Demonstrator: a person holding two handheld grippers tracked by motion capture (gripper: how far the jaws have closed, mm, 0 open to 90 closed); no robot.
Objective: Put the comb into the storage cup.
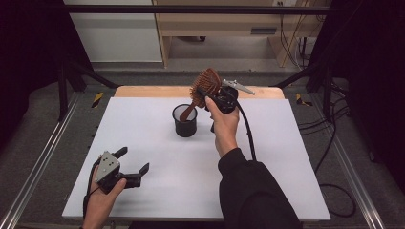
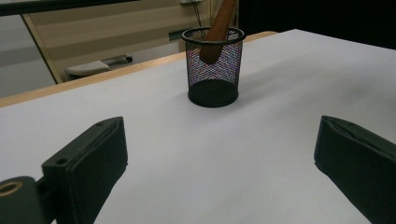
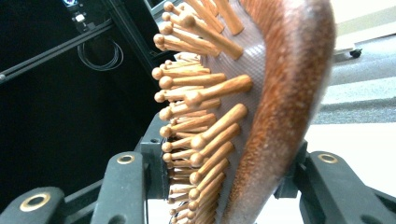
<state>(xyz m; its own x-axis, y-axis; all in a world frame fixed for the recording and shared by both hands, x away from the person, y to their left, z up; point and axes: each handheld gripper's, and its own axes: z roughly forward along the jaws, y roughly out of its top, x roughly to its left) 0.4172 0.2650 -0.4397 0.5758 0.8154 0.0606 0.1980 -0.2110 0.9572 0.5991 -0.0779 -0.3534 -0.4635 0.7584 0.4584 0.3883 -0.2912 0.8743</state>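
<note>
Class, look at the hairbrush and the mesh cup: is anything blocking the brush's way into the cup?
Nothing visible blocks it. The right gripper is shut on the brush head, and the handle tip already sits inside the open mesh cup. The left gripper is open and rests well apart near the table edge.

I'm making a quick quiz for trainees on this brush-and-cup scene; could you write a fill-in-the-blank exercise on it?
1. The right gripper is clamped on the wooden ____.
2. The brush's handle end dips into the black mesh ____.
3. The left gripper has its jaws ____, with nothing between them.
4. The cup stands on the ____ table.

Missing words: hairbrush; cup; open; white
</note>
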